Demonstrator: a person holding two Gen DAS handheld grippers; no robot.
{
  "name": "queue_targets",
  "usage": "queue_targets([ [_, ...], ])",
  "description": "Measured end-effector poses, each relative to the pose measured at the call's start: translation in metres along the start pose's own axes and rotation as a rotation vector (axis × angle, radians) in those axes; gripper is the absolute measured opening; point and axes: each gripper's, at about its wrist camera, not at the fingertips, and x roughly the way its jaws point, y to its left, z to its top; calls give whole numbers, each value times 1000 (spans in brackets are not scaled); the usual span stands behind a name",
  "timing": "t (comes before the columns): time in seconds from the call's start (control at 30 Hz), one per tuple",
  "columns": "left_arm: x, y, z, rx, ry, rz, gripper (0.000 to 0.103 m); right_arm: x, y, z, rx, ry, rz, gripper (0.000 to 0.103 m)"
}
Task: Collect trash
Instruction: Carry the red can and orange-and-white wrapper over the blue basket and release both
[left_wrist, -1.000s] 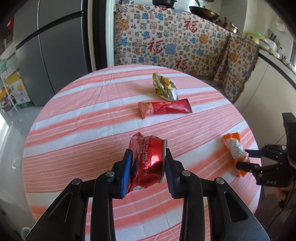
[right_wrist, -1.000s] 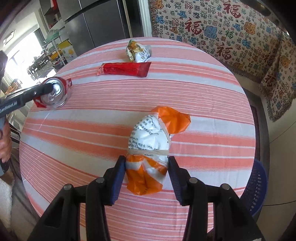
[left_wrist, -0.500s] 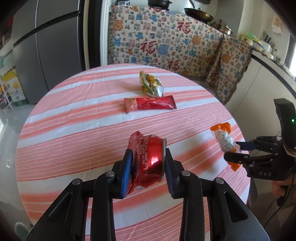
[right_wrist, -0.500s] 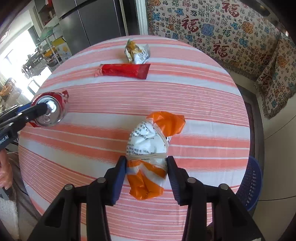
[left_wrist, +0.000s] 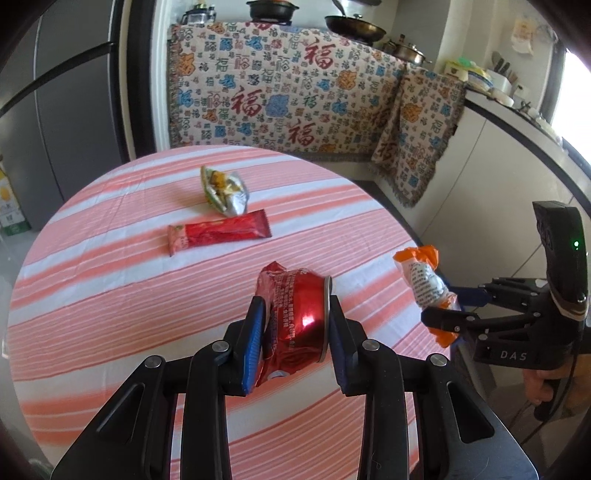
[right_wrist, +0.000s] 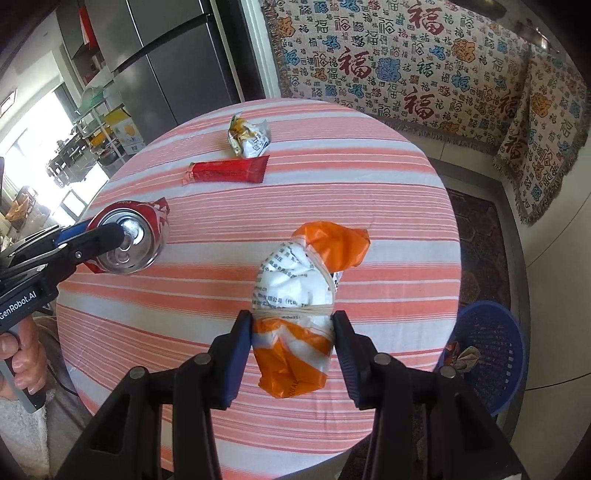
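My left gripper is shut on a crushed red can, held above the striped round table; the can also shows in the right wrist view. My right gripper is shut on an orange and white tied bag, lifted off the table near its right edge; the bag also shows in the left wrist view. A red snack wrapper and a crumpled foil wrapper lie on the far part of the table.
A blue plastic basket with some trash in it stands on the floor right of the table. A patterned cloth covers the counter behind. A grey fridge stands at the back left.
Both grippers have risen with their loads and shifted toward the table's right side. The blue basket has come into the right wrist view.
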Motion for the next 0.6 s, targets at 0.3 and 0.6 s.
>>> queue_targets([
  [0.3, 37, -100, 39, 84, 26, -151, 32, -40, -95, -15, 111, -45, -98, 44],
  [0.6, 115, -213, 64, 133, 110, -294, 32, -52, -216, -41, 277, -48, -216, 44],
])
